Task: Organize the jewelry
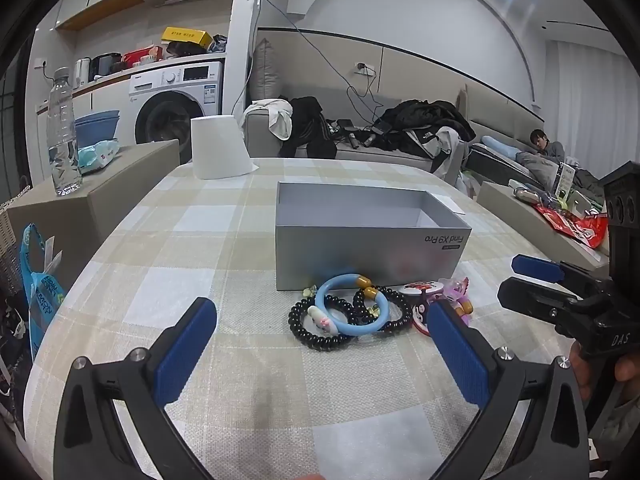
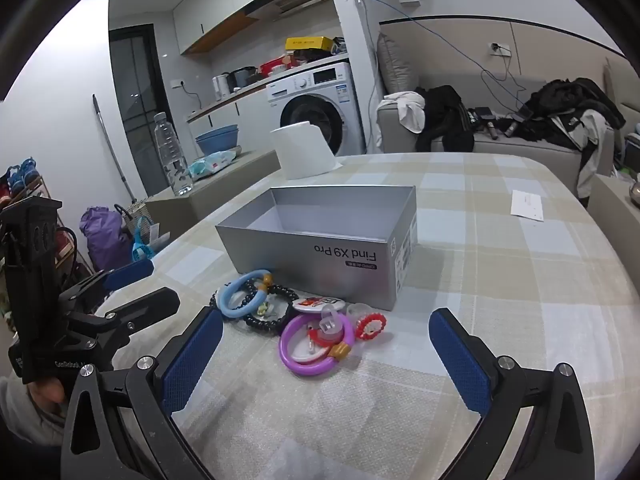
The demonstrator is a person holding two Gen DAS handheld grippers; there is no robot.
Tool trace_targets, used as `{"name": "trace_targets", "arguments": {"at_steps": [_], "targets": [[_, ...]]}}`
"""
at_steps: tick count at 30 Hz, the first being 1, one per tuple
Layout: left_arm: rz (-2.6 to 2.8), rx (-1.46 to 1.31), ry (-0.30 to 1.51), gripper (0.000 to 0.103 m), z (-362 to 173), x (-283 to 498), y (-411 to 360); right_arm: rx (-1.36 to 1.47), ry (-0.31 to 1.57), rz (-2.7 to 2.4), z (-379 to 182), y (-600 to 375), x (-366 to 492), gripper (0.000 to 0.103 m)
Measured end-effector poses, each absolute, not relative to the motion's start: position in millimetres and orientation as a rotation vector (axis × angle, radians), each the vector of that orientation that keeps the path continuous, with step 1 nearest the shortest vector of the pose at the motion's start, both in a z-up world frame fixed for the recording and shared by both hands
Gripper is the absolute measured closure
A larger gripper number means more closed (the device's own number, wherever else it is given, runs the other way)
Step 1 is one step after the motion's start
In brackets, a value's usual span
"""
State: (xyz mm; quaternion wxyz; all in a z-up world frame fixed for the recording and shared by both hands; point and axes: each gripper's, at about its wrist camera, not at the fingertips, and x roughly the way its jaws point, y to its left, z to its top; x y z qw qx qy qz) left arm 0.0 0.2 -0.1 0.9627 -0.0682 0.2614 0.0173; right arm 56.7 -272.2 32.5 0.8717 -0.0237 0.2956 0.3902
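Both grippers (image 1: 322,344) (image 2: 326,354), jaws wide apart

**Two wrist cameras, one shared pile**

Each fisheye looks forward and slightly downward along its own claw, low and close over the checked bench (image 1: 168,248). Both views share the open grey box (image 1: 372,248) and jewelry heap (image 2: 288,316); each also catches the other claw at its edge, left claw (image 2: 132,288), right claw (image 1: 524,280).
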Motion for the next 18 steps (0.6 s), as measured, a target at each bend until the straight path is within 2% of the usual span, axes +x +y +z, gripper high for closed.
{"name": "trace_targets", "arguments": {"at_steps": [18], "targets": [[0.036,-0.133,0.527,0.001,-0.1,-0.1,-0.1,-0.048,0.618,0.815,32.1,-272.4,56.6,0.000]]}}
